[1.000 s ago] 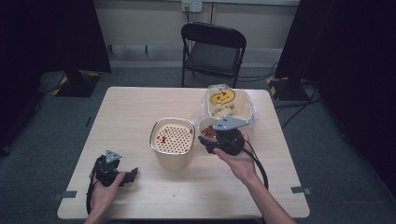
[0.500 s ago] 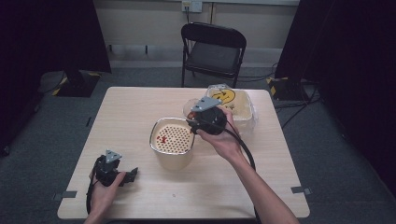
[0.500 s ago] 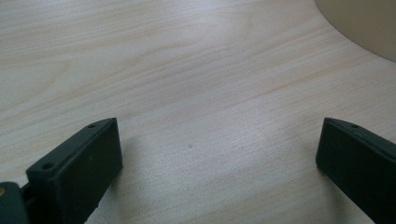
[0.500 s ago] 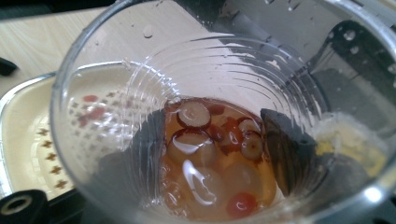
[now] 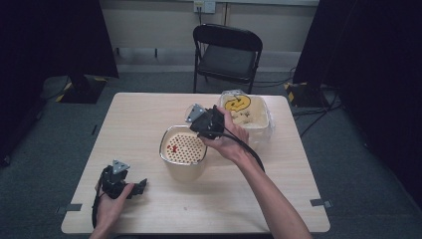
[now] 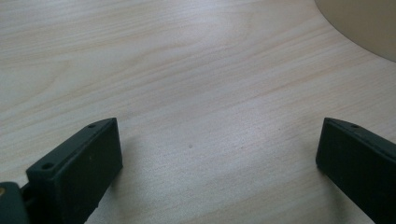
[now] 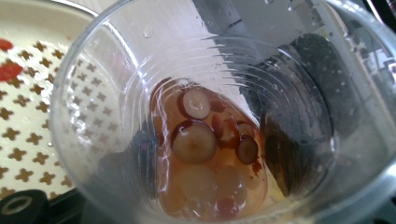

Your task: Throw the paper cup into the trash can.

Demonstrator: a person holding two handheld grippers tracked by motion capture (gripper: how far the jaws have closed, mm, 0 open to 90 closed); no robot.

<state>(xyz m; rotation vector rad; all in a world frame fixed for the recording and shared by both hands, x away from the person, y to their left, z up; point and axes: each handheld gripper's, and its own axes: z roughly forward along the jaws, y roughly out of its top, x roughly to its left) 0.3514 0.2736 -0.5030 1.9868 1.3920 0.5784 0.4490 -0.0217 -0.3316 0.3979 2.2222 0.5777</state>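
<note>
**Clear cup of fruit tipped over the perforated strainer**

High view: right gripper (image 5: pixel 201 130) held over the far right rim of the cream bucket (image 5: pixel 183 164), just above its perforated insert (image 5: pixel 183 148). Cup hard to make out here, perhaps hidden under the hand. Behind the gripper, a plastic-wrapped container (image 5: pixel 251 117) with a yellow face print. Left gripper (image 5: pixel 140 185) low at the near left of the table (image 5: pixel 149 109), well apart from the bucket.

Left gripper view: black jaws spread wide, bare wood grain between them, nothing held. Curved cream wall of the bucket ahead and to one side.

Right gripper view: clear plastic cup (image 7: pixel 224 116) clamped in the jaws, seen straight down its mouth, tilted. Ribbed transparent wall, wet with droplets. Inside, amber liquid with sliced round fruit (image 7: pixel 194 140), dark-rimmed and pale-centred, pooled toward the lower side. Beside the cup, the cream insert with star-shaped holes and a red fleck.
</note>
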